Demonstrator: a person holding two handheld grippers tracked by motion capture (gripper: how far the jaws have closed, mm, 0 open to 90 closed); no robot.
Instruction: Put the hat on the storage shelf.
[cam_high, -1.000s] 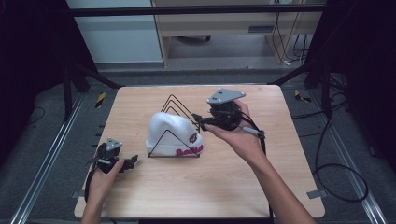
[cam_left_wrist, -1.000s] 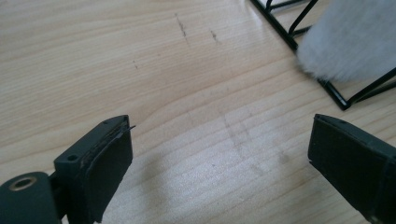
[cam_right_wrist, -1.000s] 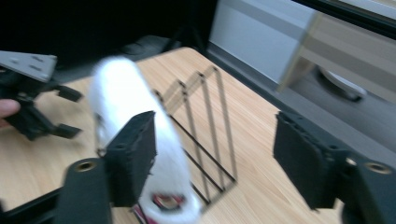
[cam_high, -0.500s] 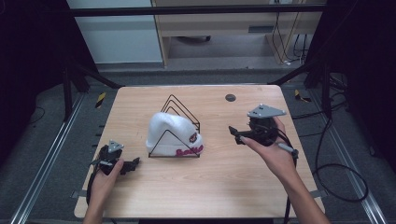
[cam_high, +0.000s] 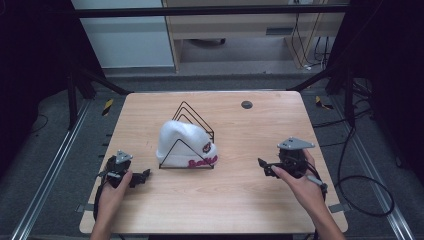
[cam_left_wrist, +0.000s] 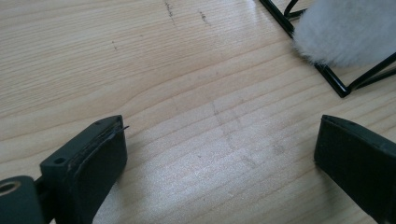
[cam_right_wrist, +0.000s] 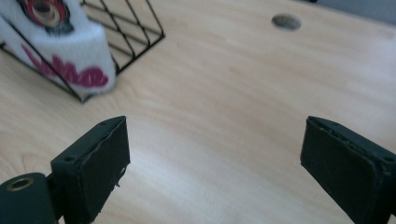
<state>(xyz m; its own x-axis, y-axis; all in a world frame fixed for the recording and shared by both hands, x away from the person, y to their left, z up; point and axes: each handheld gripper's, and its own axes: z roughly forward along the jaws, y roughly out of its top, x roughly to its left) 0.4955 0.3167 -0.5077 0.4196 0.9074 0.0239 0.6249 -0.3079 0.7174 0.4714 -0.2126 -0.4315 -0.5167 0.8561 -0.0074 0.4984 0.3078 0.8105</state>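
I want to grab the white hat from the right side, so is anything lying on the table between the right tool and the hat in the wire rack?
Nothing visible does. Bare table lies between the right tool and the white hat. The black wire rack's wires do cross the hat's near face. The tool's jaws, just opening, hold nothing.

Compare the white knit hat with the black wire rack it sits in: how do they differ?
The white knit hat is soft, solid and bulky, with red lettering; the black wire rack is thin, rigid and see-through. The hat slumps at the front; the rack's triangular loops stand upright, its rear ones bare. Both rest mid-table, touching.
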